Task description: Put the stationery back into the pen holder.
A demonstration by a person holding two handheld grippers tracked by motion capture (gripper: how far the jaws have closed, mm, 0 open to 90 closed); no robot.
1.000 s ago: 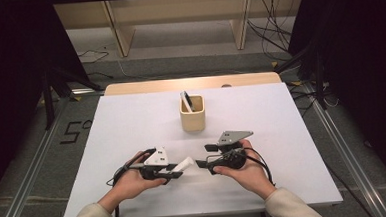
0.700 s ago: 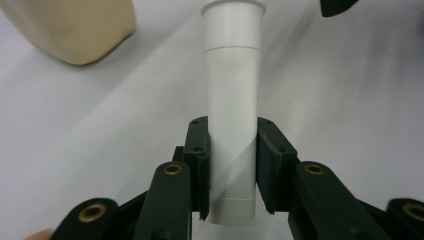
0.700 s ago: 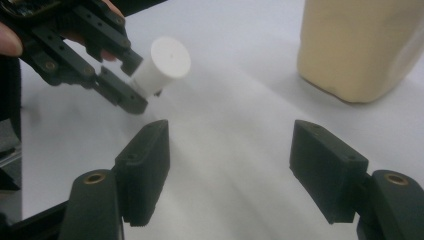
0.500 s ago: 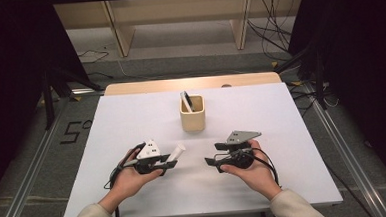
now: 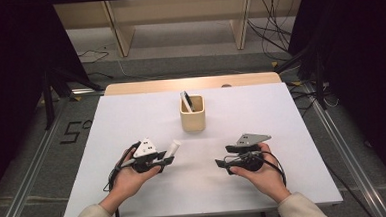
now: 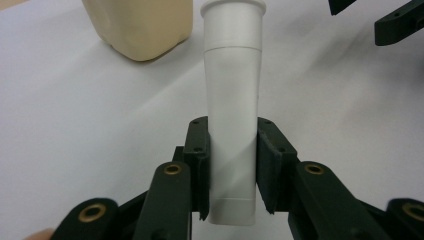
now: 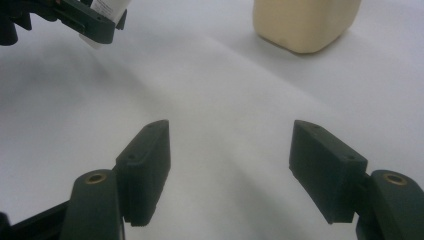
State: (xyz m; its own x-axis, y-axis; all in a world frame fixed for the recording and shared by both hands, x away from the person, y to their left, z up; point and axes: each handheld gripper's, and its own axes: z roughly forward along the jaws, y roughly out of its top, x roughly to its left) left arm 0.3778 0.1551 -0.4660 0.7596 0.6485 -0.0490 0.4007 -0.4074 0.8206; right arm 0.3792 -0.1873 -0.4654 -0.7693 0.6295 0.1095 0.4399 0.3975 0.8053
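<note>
A beige square cup (image 5: pixel 192 116) stands on the white table (image 5: pixel 131 116), near the middle of its far half, with a white, dark-faced item (image 5: pixel 186 101) leaning inside it. Beyond the table's far edge a pale wooden shelf frame (image 5: pixel 176 14) stands on the floor. Right of that frame, black cables (image 5: pixel 272 34) sprawl across the floor.

Lighting, as I see it: even overhead light on the white table (image 5: pixel 131 121), no glare; surroundings dark. Soft shadows beside the cup (image 5: pixel 192 119) and under both hands. Gripper views slightly soft; high view mildly grainy.
</note>
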